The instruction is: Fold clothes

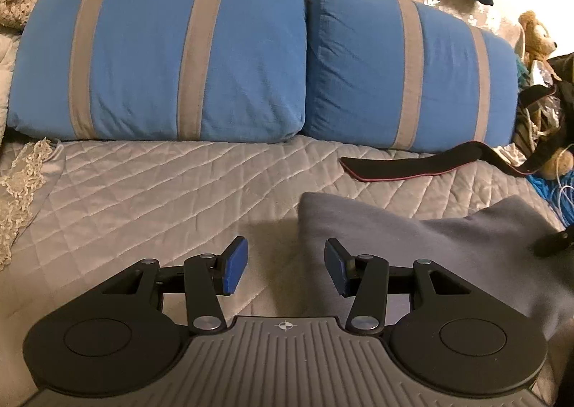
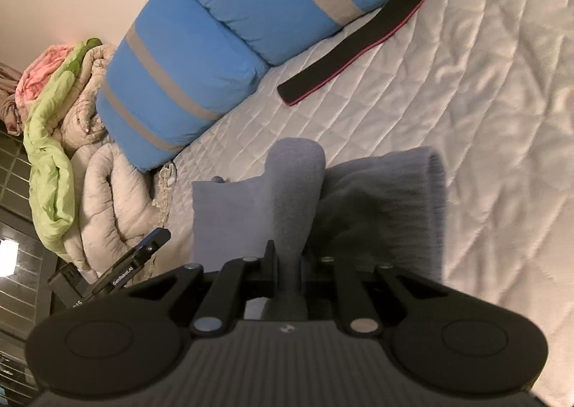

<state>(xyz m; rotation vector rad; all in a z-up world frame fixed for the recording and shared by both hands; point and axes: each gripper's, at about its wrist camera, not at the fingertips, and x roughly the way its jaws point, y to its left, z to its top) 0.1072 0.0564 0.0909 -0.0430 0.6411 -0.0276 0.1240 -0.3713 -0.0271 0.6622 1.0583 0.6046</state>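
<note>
Right gripper (image 2: 287, 263): jaws drawn together, clamped on a bunched fold of the grey garment (image 2: 297, 188), which rises between the pads and spreads out just beyond the fingertips, its ribbed cuff draped to the right over the quilted bed cover (image 2: 484, 120). Left gripper (image 1: 286, 269): jaws apart, blue pads facing one another, nothing between them; it hovers above the bed cover with the grey garment (image 1: 430, 227) lying just beside and partly under its right finger, extending away to the right. In the right wrist view the tip of the left gripper (image 2: 150, 242) shows at the garment's left edge, apart from the cloth. Beyond the garment: black strap with red edging (image 1: 412, 165), lying flat on the bed cover, well apart from both grippers. Farther back: two blue pillows with grey stripes (image 1: 161, 52), side by side, touching. At the far edge: heap of bedding, beige, green and pink (image 2: 64, 127); a plush toy (image 1: 536, 34) at the right
</note>
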